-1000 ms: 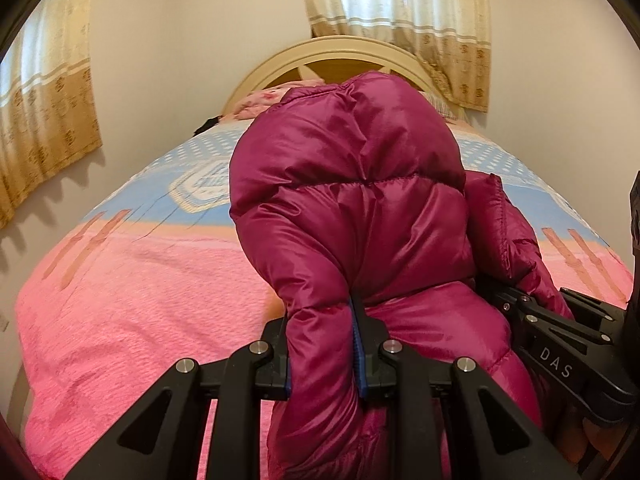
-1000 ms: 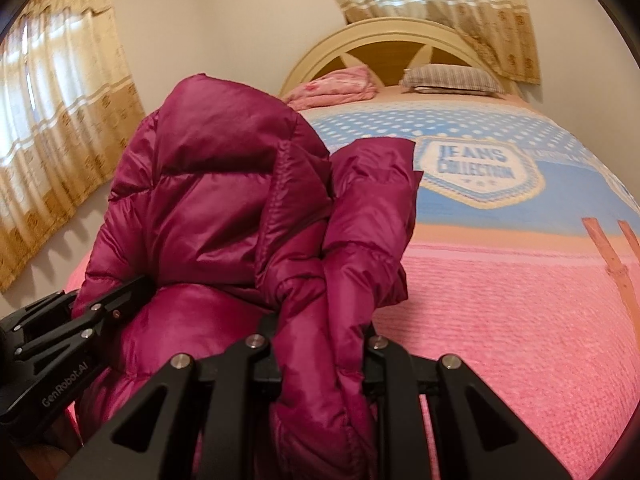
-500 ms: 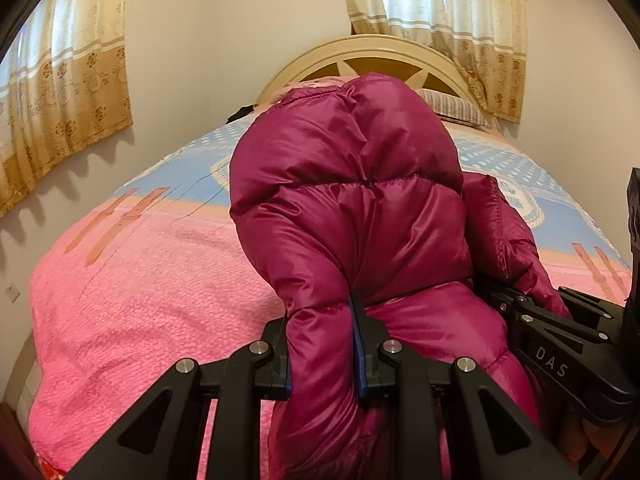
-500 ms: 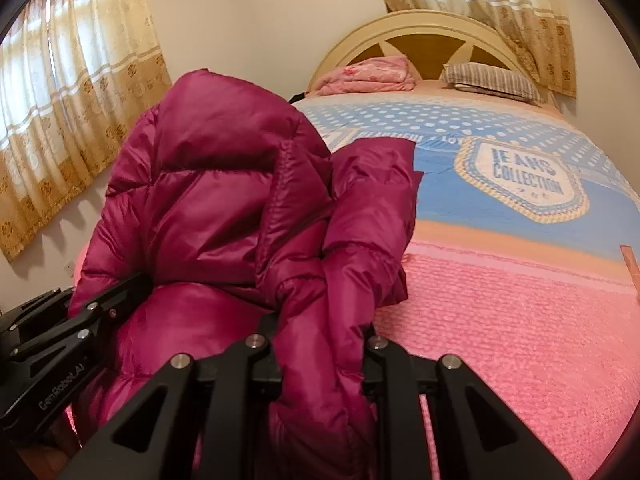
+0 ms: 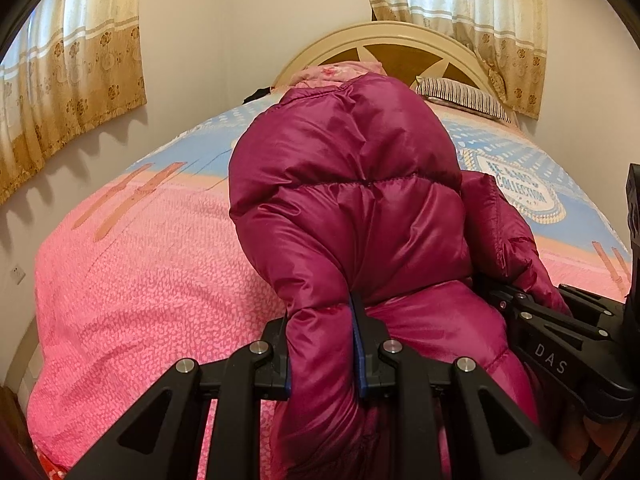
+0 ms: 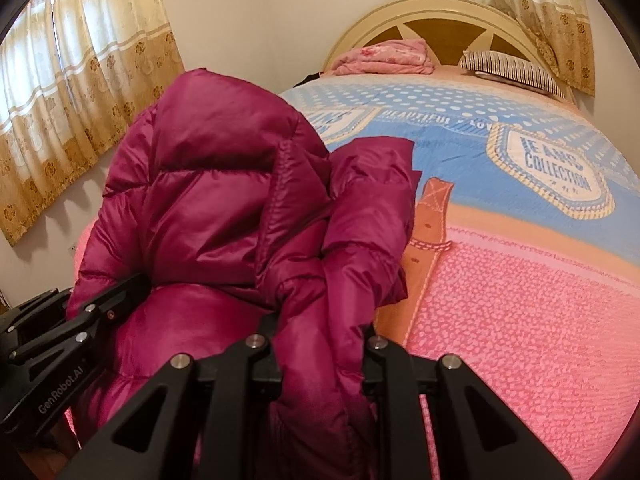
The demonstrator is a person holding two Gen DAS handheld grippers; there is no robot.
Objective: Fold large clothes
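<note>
Bedroom, foot of bed. Magenta puffer jacket (image 5: 352, 208) was bunched and held up over the near end of the bed (image 5: 132, 280), gripped from both sides. In both wrist views it filled the centre, its quilted panels bulging forward and the bulk rising above the bedspread.

Left gripper (image 5: 322, 344) was clenched on a thick fold of the jacket; padded fabric filled the space between its two fingers, blue pad edge visible on the right-hand finger (image 5: 357, 344). Right gripper (image 6: 322, 344) was likewise clamped on a puffy fold, with a loose flap of jacket, possibly a sleeve, sticking up just right of the main mass. Each gripper showed in the other's view: the right one at the lower right edge of the left view, the left one at the lower left of the right view, both tight against the jacket.

Bedspread (image 6: 540, 300) was pink and textured at the near end, blue with a "JEANS COLLECTION" badge farther up. At the head: striped pillow (image 6: 512, 70), folded pink bedding (image 6: 384, 58), and an arched cream headboard (image 6: 440, 10). Beige patterned curtains (image 6: 80, 80) hung on the left wall and behind the headboard.
</note>
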